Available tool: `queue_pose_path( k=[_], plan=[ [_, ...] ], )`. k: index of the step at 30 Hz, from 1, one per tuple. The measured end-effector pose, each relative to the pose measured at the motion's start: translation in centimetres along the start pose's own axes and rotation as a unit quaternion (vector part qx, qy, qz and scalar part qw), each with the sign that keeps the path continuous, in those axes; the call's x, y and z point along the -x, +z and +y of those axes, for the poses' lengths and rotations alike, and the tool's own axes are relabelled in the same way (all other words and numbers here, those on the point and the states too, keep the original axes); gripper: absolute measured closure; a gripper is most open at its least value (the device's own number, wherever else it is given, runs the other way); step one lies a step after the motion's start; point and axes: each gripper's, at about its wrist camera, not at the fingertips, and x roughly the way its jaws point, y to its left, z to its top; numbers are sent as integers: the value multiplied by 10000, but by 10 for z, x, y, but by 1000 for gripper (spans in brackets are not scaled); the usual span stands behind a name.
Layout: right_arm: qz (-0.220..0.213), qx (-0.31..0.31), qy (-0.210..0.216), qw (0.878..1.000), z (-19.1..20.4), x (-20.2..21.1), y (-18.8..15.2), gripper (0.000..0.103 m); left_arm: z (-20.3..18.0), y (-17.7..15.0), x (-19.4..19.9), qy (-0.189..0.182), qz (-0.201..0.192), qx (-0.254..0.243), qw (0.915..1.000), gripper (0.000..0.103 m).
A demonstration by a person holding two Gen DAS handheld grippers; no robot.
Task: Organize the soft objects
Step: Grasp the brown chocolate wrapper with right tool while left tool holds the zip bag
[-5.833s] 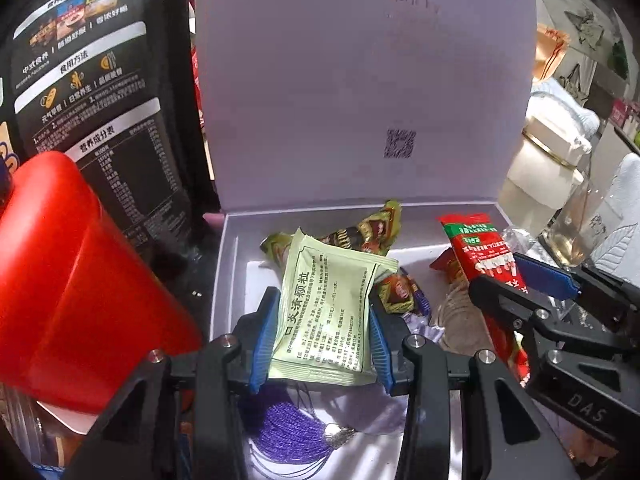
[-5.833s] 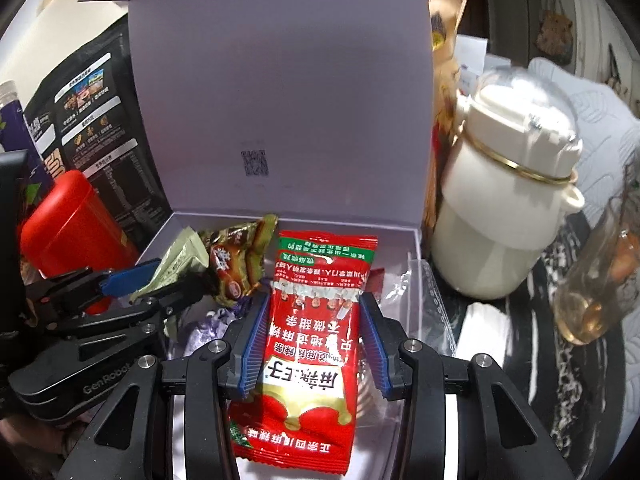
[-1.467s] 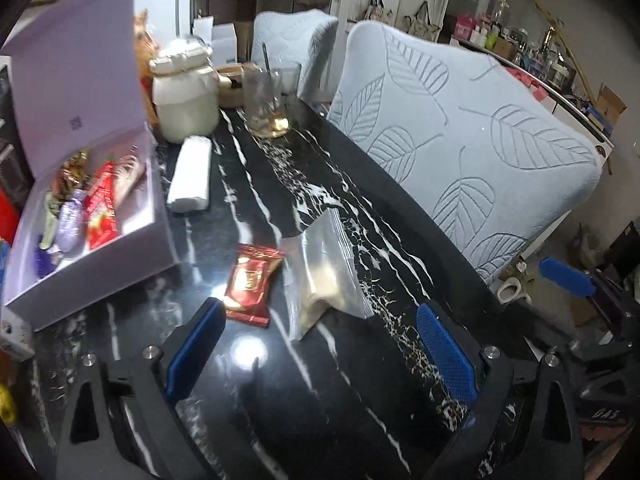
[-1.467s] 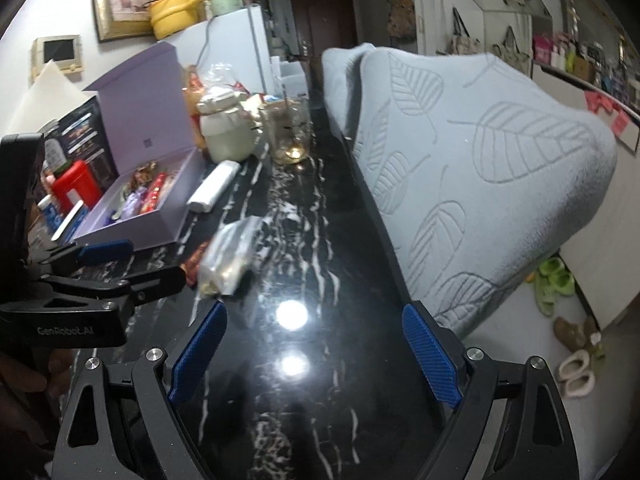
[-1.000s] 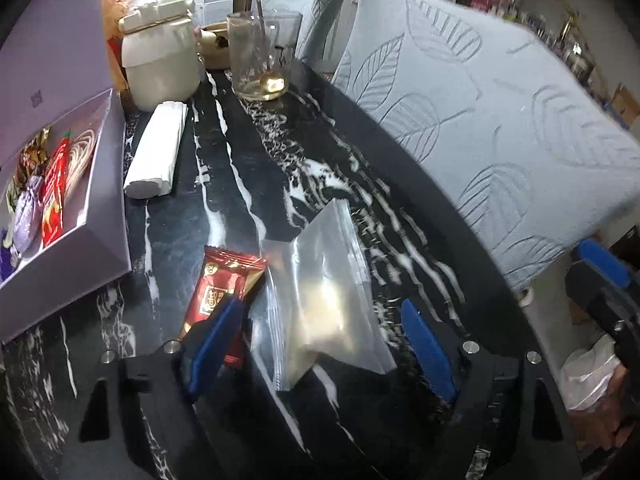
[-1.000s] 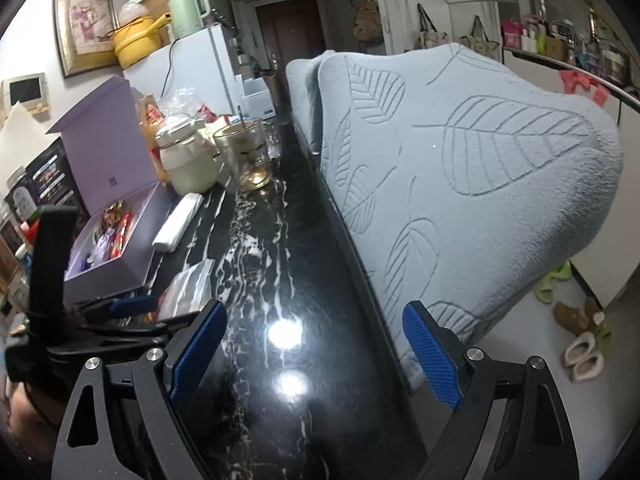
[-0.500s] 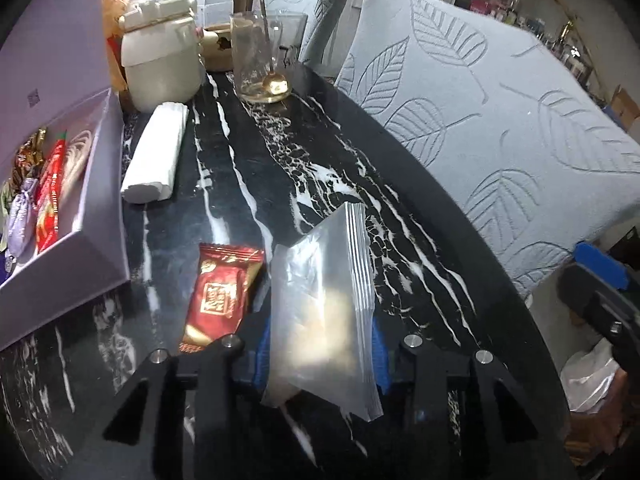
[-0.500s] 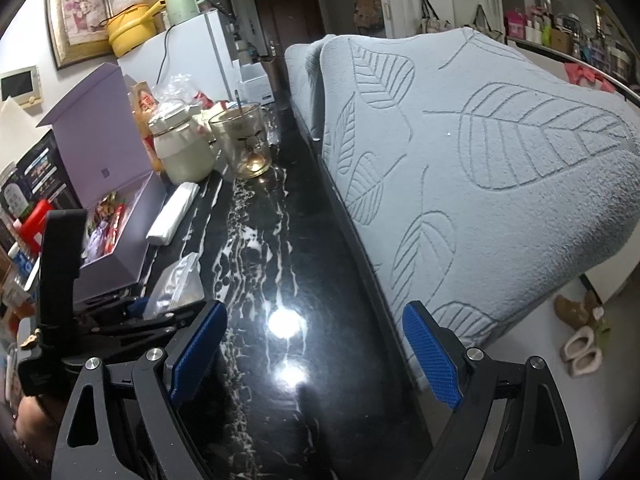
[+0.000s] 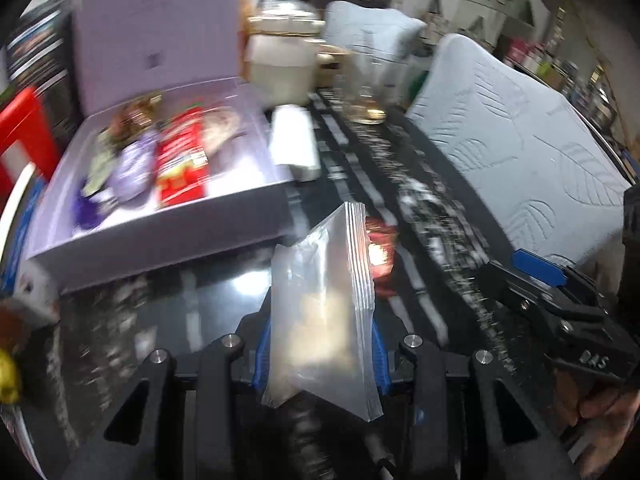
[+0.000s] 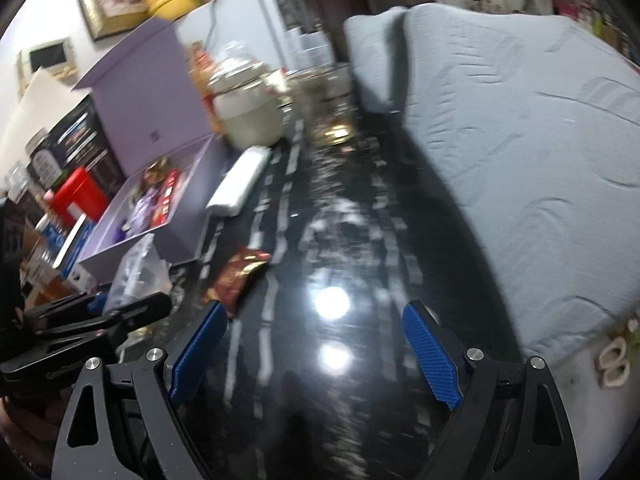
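Zip bag [image 9: 320, 312], clear w/ something pale inside, is clamped in my left tool [image 9: 318, 350], lifted off the desk [image 9: 440, 216] and pointing toward the open purple box [image 9: 168, 240], which already holds several packets. Red snack packet [image 10: 240, 276] lies on the desk just beyond the bag, near the box's front wall. Right tool [image 10: 316, 356] hangs spread wide over bare desk, holding nothing. Risks, imo: bag is slick and floppy, gripped only low down, so it could slide out or fold mid-carry; its drooping corner may catch the box wall; view's blurred, so aim could be off.
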Motion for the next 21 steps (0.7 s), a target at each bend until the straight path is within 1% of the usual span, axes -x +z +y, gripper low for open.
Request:
queue_pose_path(
  k=[2, 5, 10, 13, 15, 18, 19, 21],
  plan=[
    [92, 144, 139, 9998, 16, -14, 2, 12, 17, -5, 1, 115, 12, 166, 9998, 64],
    [214, 357, 234, 9989, 38, -34, 4, 13, 38, -12, 3, 205, 24, 390, 9990, 64],
    [369, 592, 150, 9975, 62, -63, 8, 13, 56, -16, 8, 280, -62, 520, 9982, 64],
    [403, 644, 74, 9971, 68, -75, 10, 16, 63, -15, 7, 246, -79, 567, 9981, 64],
    [421, 695, 37, 9967, 73, -81, 11, 20, 70, -17, 7, 150, -69, 635, 9978, 64],
    [517, 636, 3, 9966, 76, -90, 10, 28, 75, -16, 7, 145, -85, 656, 9977, 64],
    [466, 685, -101, 9965, 78, -91, 11, 31, 76, -16, 8, 144, -92, 666, 9976, 64],
    [467, 810, -293, 9952, 82, -93, 11, 49, 78, -18, 9, 128, -99, 693, 9975, 64]
  ],
)
